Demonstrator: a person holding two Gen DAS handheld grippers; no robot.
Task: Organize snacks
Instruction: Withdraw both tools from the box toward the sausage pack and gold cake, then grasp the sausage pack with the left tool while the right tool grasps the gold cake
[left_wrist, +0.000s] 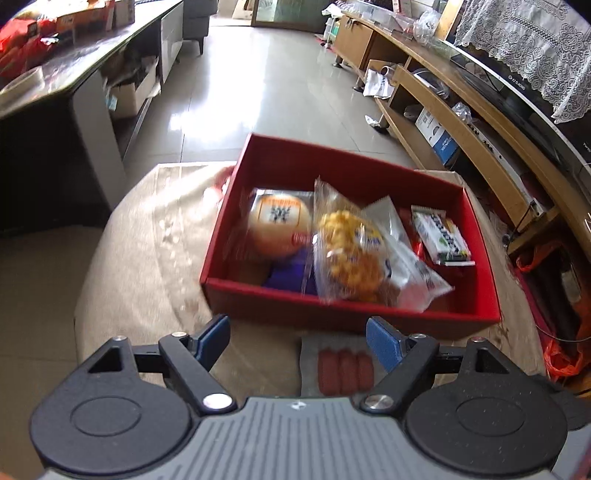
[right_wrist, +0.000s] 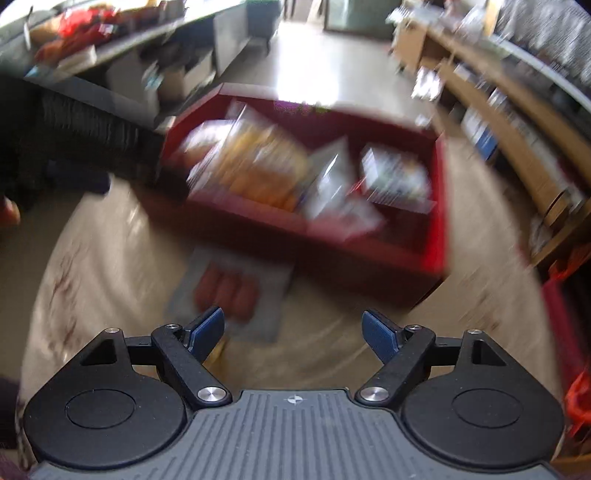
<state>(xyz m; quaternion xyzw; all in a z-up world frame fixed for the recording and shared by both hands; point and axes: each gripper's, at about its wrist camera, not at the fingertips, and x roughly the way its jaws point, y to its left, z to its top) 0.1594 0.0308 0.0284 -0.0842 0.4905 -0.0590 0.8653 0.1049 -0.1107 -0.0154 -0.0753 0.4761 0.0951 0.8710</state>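
Note:
A red box (left_wrist: 347, 314) sits on a beige-covered table (left_wrist: 147, 258). It holds a round bun packet (left_wrist: 277, 225), a yellow snack bag (left_wrist: 351, 254), a silver packet (left_wrist: 406, 254) and a green-white packet (left_wrist: 443, 240). A clear pack of sausages (left_wrist: 343, 369) lies on the cloth in front of the box. My left gripper (left_wrist: 297, 339) is open and empty just above the sausage pack. In the blurred right wrist view the red box (right_wrist: 369, 251) and the sausage pack (right_wrist: 229, 291) show too. My right gripper (right_wrist: 293, 332) is open and empty, right of the sausages.
A dark desk (left_wrist: 74, 74) with boxes stands to the left. A wooden shelf unit (left_wrist: 461, 122) with a TV runs along the right. A tiled floor (left_wrist: 277, 85) lies beyond the table. An orange plastic bag (left_wrist: 561, 354) sits at the right, below the table.

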